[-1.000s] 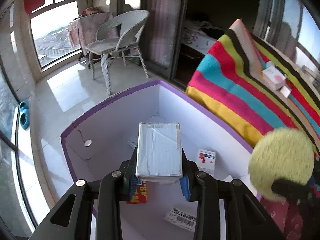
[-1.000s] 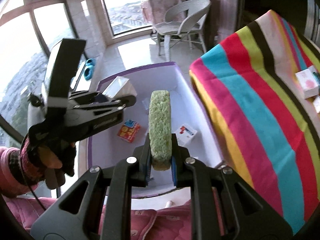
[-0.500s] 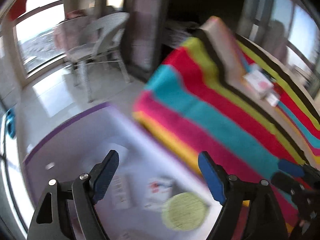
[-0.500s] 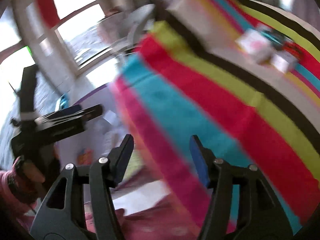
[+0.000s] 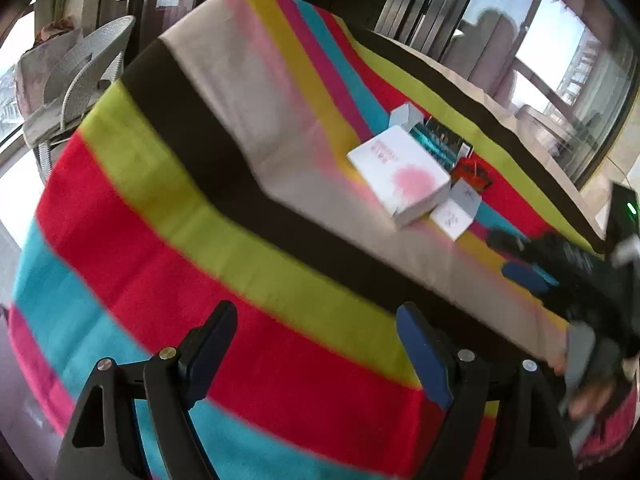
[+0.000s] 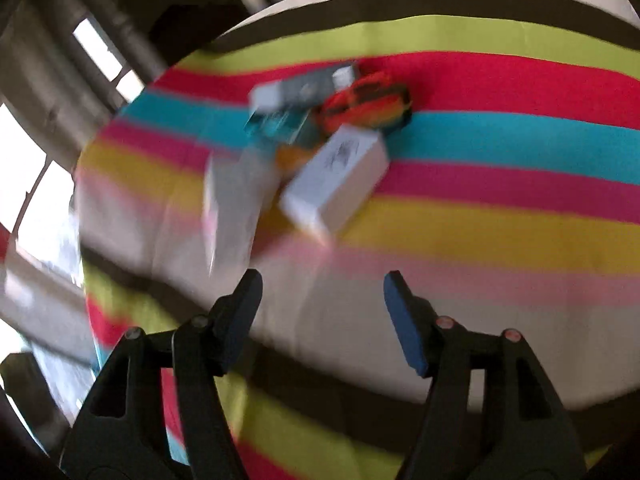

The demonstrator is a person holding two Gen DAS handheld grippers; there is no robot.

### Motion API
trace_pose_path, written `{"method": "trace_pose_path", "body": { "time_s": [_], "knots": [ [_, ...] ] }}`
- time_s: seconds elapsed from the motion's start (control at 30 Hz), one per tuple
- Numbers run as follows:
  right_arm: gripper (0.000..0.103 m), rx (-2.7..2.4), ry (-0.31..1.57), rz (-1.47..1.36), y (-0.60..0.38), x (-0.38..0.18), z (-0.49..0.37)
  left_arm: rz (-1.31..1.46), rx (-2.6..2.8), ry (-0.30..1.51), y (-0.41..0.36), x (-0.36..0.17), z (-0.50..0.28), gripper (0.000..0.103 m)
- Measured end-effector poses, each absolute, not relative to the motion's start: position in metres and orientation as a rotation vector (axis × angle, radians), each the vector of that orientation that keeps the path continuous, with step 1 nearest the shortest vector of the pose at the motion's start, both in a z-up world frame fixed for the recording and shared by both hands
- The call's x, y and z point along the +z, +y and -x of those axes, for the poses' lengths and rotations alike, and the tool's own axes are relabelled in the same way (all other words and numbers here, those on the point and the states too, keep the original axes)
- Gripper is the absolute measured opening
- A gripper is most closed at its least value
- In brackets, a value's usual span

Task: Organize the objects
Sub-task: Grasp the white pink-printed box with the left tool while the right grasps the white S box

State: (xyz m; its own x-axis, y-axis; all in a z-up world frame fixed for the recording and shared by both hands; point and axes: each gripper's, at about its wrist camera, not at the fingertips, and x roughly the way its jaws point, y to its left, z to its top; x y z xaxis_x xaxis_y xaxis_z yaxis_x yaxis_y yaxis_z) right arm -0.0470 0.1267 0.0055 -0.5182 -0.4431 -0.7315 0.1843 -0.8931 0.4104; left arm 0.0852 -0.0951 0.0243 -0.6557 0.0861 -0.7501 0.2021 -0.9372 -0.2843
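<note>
Clutter remains on the striped tabletop (image 5: 248, 128): a white-and-pink box (image 5: 404, 174), a small white box (image 6: 336, 174), a teal packet (image 5: 434, 142) and an orange-black item (image 6: 366, 102), bunched touching or overlapping. So sorting is judged unfinished. Left tool (image 5: 316, 354): jaws have just been opening, stand wide, nothing between. Right tool (image 6: 322, 316): jaws likewise just opening, empty, aimed toward the pile, not touching it.

Striped cloth-covered table (image 5: 248, 240), boxes (image 5: 404, 172) clustered on top
</note>
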Motion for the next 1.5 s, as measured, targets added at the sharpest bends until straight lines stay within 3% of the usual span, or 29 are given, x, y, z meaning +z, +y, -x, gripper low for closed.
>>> {"method": "trace_pose_path", "body": {
  "time_s": [0.13, 0.3, 0.4, 0.47, 0.53, 0.57, 0.67, 0.8, 0.93, 1.03, 1.07, 1.13, 1.5],
  "knots": [
    [0.068, -2.442, -0.474, -1.275, 0.108, 0.008, 0.091, -1.232, -2.758, 0.533, -0.092, 0.029, -0.062, 0.083],
    [0.072, -2.567, -0.214, -1.381, 0.072, -0.009, 0.118, -1.173, -2.766, 0.598, -0.096, 0.041, -0.032, 0.083],
    [0.073, -2.573, -0.088, -1.295, 0.069, -0.009, 0.114, -1.139, -2.778, 0.651, -0.092, 0.046, -0.011, 0.083],
    [0.065, -2.548, 0.012, -1.244, 0.072, -0.004, 0.106, -1.124, -2.785, 0.666, -0.085, 0.048, 0.004, 0.083],
    [0.047, -2.529, 0.091, -1.208, 0.080, 0.000, 0.097, -1.136, -2.773, 0.684, -0.077, 0.046, 0.023, 0.084],
    [0.045, -2.532, 0.139, -1.204, 0.085, 0.002, 0.092, -1.144, -2.766, 0.701, -0.075, 0.044, 0.029, 0.084],
    [0.045, -2.555, 0.218, -1.202, 0.107, 0.005, 0.077, -1.181, -2.736, 0.773, -0.064, 0.033, 0.048, 0.084],
    [0.045, -2.584, 0.199, -1.213, 0.138, 0.008, 0.059, -1.148, -2.710, 0.746, -0.049, 0.024, 0.067, 0.084],
    [0.045, -2.593, 0.142, -1.221, 0.161, 0.008, 0.051, -1.212, -2.631, 0.832, -0.049, 0.005, 0.079, 0.086],
    [0.045, -2.590, 0.117, -1.213, 0.164, 0.008, 0.053, -1.150, -2.620, 0.770, -0.044, 0.006, 0.076, 0.084],
    [0.046, -2.590, 0.112, -1.210, 0.164, 0.008, 0.053, -1.155, -2.630, 0.773, -0.043, 0.005, 0.075, 0.075],
    [0.046, -2.588, 0.091, -1.205, 0.170, 0.007, 0.053, -1.158, -2.655, 0.714, -0.038, 0.006, 0.068, 0.073],
    [0.047, -2.572, 0.008, -1.250, 0.184, -0.016, 0.063, -1.332, -2.751, 0.215, -0.014, 0.008, 0.006, 0.068]
  ]
}}
